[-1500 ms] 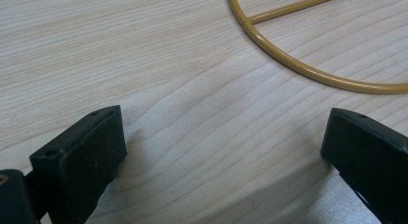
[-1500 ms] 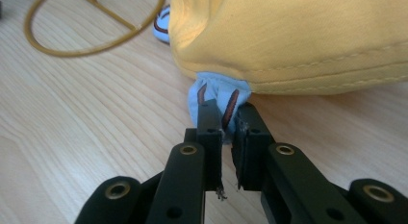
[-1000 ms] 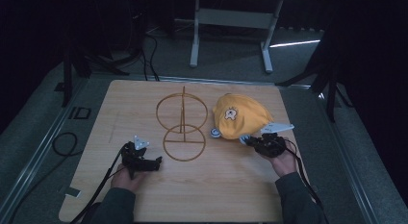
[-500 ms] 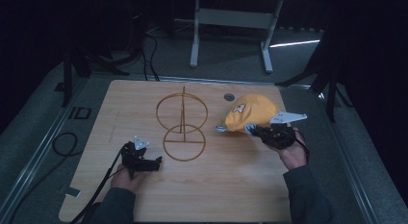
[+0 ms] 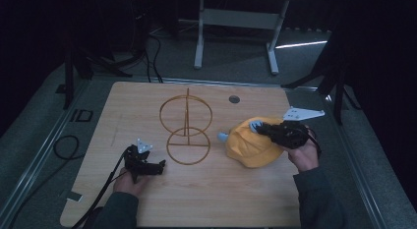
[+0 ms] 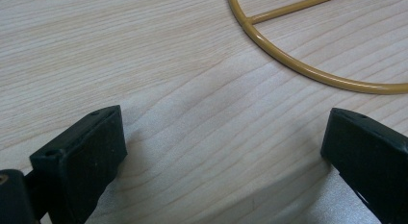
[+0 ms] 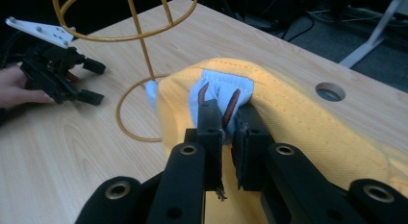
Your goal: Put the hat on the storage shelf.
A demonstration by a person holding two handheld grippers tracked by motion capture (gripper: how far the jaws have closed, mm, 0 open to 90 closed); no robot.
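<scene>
Right gripper (image 5: 256, 127) clamps a yellow cap (image 5: 253, 145) right of the stand (image 5: 186, 132); left gripper (image 5: 160, 166) rests, jaws apart.

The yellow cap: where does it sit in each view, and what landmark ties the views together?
High view: the cap is right of centre, off the table, clamped by the right gripper.
Left gripper view: no cap here; bare table and an arc of the wire stand.
Right gripper view: the cap spans centre to right, its pale blue tab pinched between the jaws.
Shared landmark: the wire stand, upper left in the right gripper view.
</scene>
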